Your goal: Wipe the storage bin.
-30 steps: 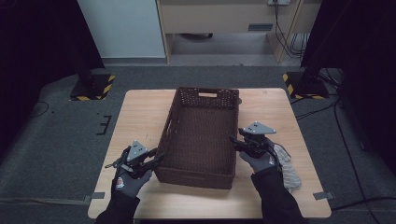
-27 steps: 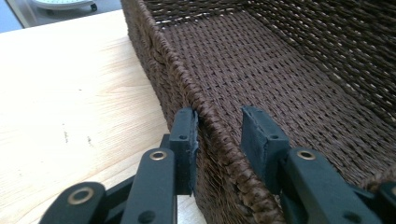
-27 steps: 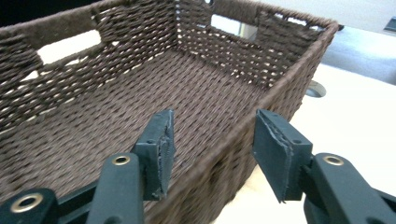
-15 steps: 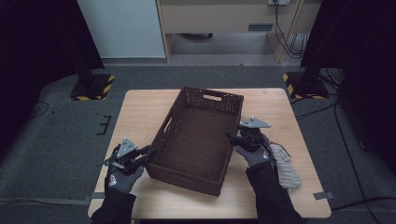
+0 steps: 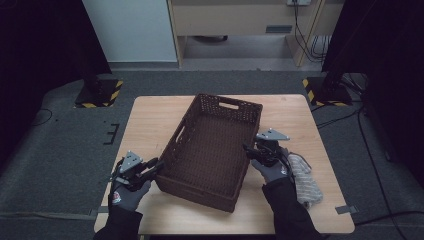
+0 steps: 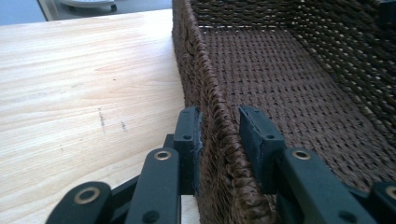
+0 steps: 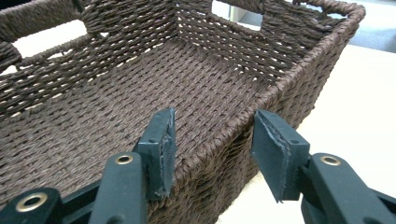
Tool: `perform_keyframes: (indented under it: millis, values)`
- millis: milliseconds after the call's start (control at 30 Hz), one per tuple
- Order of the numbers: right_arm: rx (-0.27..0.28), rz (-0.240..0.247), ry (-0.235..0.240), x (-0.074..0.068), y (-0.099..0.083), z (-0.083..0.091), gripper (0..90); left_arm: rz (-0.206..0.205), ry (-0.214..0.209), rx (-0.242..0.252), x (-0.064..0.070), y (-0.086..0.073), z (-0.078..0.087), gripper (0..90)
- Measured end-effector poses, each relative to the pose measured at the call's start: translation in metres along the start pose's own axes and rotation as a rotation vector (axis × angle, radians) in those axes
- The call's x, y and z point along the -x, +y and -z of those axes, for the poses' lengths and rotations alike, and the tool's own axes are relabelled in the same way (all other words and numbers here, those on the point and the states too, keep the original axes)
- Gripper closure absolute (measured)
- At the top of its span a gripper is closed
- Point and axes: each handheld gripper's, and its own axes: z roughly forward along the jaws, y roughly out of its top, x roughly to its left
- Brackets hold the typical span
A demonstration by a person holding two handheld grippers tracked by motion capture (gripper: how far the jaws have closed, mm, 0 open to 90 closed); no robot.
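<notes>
Left gripper view showed the left gripper point(image 6: 219, 140) with its two black jaws parted and straddling the woven rim of the brown wicker basket point(image 6: 289, 79), one jaw outside the wall over the wooden table point(image 6: 84, 79), the other inside over the basket floor; the outer pad lay against the weave while a narrow gap remained at the inner pad, so the jaws were apart around the wall rather than clamped on it. Right gripper view showed the right gripper point(image 7: 212, 149) likewise spread wide across the opposite long wall of the basket point(image 7: 140, 79), its left jaw inside and close against the rim, its right jaw outside and clear of the weave, above the pale table top point(image 7: 355, 93). From the high view, the left gripper point(image 5: 150, 169) met the basket's near left corner and the right gripper point(image 5: 252, 151) met the right long side, each held by a gloved hand, the left hand point(image 5: 127, 192) and the right hand point(image 5: 272, 170). The basket point(image 5: 210, 145) lay near the middle of the table point(image 5: 150, 115), turned at an angle so that its far end, with a handle slot, pointed to the right. A light knitted cloth point(image 5: 305, 180) lay on the table just right of the right hand.
</notes>
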Motion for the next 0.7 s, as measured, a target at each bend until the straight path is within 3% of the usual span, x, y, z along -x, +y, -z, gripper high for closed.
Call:
perform_keyframes:
  millis: [100,267,367,533,700]
  values:
    - [0.009,0.024,0.022,0.001,0.002,0.002,49.7,0.01,0.012,0.007,-0.006,0.001,-0.001,67.7]
    - [0.095,0.016,-0.001,0.01,0.012,0.001,42.6,0.041,0.034,0.022,-0.018,0.002,-0.005,67.6]
    - [0.082,0.039,-0.034,0.014,0.015,-0.007,42.1,0.048,0.036,0.028,-0.025,0.005,-0.01,67.5]
    - [0.037,0.048,-0.047,0.021,0.011,-0.014,42.9,0.063,0.052,0.031,-0.033,0.009,-0.017,67.1]
    - [0.044,0.007,-0.02,0.023,0.007,-0.008,44.5,0.049,0.079,0.045,-0.031,0.011,-0.015,62.3]
